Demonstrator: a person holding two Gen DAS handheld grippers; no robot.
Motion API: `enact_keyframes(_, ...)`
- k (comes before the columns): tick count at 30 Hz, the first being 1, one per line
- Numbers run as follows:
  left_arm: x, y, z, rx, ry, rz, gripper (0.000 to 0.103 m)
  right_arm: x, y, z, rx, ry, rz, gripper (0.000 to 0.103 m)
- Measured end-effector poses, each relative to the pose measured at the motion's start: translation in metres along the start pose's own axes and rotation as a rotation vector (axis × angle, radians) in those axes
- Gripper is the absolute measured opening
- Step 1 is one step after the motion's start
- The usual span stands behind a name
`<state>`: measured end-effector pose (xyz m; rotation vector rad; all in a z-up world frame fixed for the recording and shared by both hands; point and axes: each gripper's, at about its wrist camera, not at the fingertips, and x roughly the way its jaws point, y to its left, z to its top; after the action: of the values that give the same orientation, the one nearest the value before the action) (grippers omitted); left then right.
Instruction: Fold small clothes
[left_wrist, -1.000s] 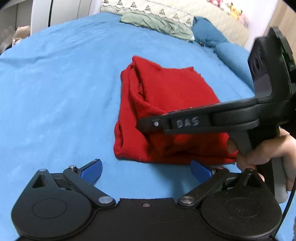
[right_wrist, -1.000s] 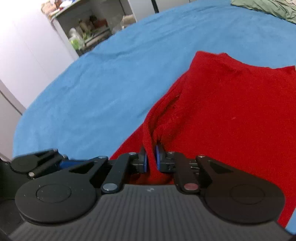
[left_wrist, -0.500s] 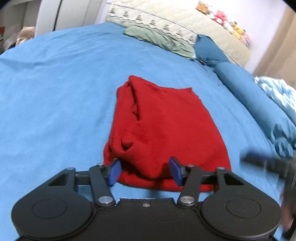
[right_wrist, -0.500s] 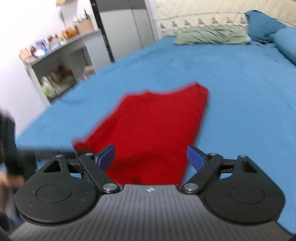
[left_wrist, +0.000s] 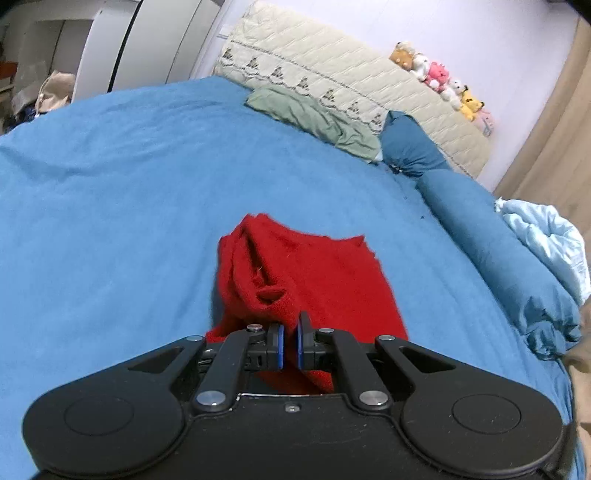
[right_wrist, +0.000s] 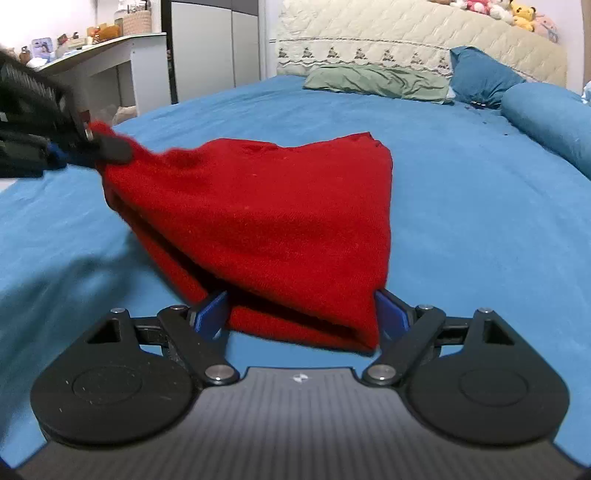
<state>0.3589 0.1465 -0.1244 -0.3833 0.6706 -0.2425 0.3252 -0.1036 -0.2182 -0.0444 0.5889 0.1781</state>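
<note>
Red garment (right_wrist: 266, 221) is lying partly folded on the blue bed (right_wrist: 461, 206), its long axis running away from both cameras toward the headboard (right_wrist: 406, 40). Near end is sitting right at the grippers; far edge is pointing at the green pillow (right_wrist: 376, 83).

Left gripper (left_wrist: 290, 345) is pinching the near left corner, jaws drawn almost together on red cloth, and that corner is riding above the bed. In the right wrist view the left gripper (right_wrist: 92, 147) is showing at the far left, cloth sloping down from it.

Right gripper (right_wrist: 301, 314) is sitting at the near right corner with jaws spread wide, blue pads (right_wrist: 212, 312) flanking the hem; whether they are touching it, cannot tell. Nothing held yet.

Judgement: right gripper is nearer the unheld corner; closing there would give both near corners, ready to carry along the long axis toward the far edge.
</note>
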Motion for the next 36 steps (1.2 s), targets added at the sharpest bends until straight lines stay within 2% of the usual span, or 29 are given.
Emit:
enact_keyframes(4,0.004,-0.003,0.001,0.028,0.015,0.025,0.006,0.001,-0.007,0.004,0.059,-0.038,-0.026,0.100)
enact_keyframes(8,0.003,0.000,-0.003,0.025,0.015,0.031,0.006,0.003,-0.024,0.003,0.098,-0.016,-0.141,0.099)
enact_keyframes(10,0.003,0.002,-0.006,0.022,0.018,0.039,0.006,0.002,-0.037,0.004,0.156,-0.009,-0.175,0.093)
enact_keyframes(11,0.003,0.003,-0.007,0.022,0.021,0.042,0.006,-0.003,-0.043,0.006,0.182,-0.029,-0.198,0.087)
enact_keyframes(14,0.005,0.009,-0.018,0.023,0.041,0.056,0.007,-0.027,-0.056,0.010,0.196,-0.112,-0.215,0.087)
enact_keyframes(18,0.019,0.017,-0.045,0.079,0.089,0.123,0.010,-0.011,-0.065,-0.006,0.142,0.019,-0.185,0.086)
enact_keyframes(20,0.021,0.016,-0.057,0.141,0.074,0.167,0.022,-0.007,-0.068,-0.011,0.135,0.027,-0.161,0.087)
enact_keyframes(24,0.014,0.010,-0.061,0.218,0.050,0.211,0.028,-0.010,-0.073,-0.009,0.093,0.048,-0.120,0.088)
enact_keyframes(25,0.014,0.009,-0.062,0.238,0.051,0.231,0.034,-0.009,-0.076,-0.006,0.085,0.054,-0.108,0.088)
enact_keyframes(26,0.014,0.008,-0.063,0.259,0.053,0.263,0.047,-0.011,-0.078,-0.008,0.078,0.060,-0.097,0.088)
enact_keyframes(28,0.015,0.009,-0.063,0.281,0.065,0.327,0.060,-0.016,-0.083,-0.005,0.072,0.085,-0.073,0.090)
enact_keyframes(31,0.006,0.015,-0.058,0.266,0.074,0.358,0.059,-0.032,-0.093,0.006,0.085,0.111,-0.041,0.090)
enact_keyframes(33,-0.005,0.015,-0.049,0.271,0.046,0.358,0.060,-0.041,-0.103,0.020,0.113,0.107,0.017,0.095)
enact_keyframes(34,-0.009,0.014,-0.042,0.269,0.035,0.337,0.068,-0.044,-0.110,0.031,0.130,0.104,0.051,0.098)
enact_keyframes(35,-0.010,0.014,-0.033,0.264,0.032,0.307,0.082,-0.044,-0.114,0.043,0.145,0.107,0.078,0.102)
enact_keyframes(36,-0.008,0.013,-0.021,0.261,0.039,0.270,0.089,-0.040,-0.120,0.057,0.165,0.122,0.113,0.103)
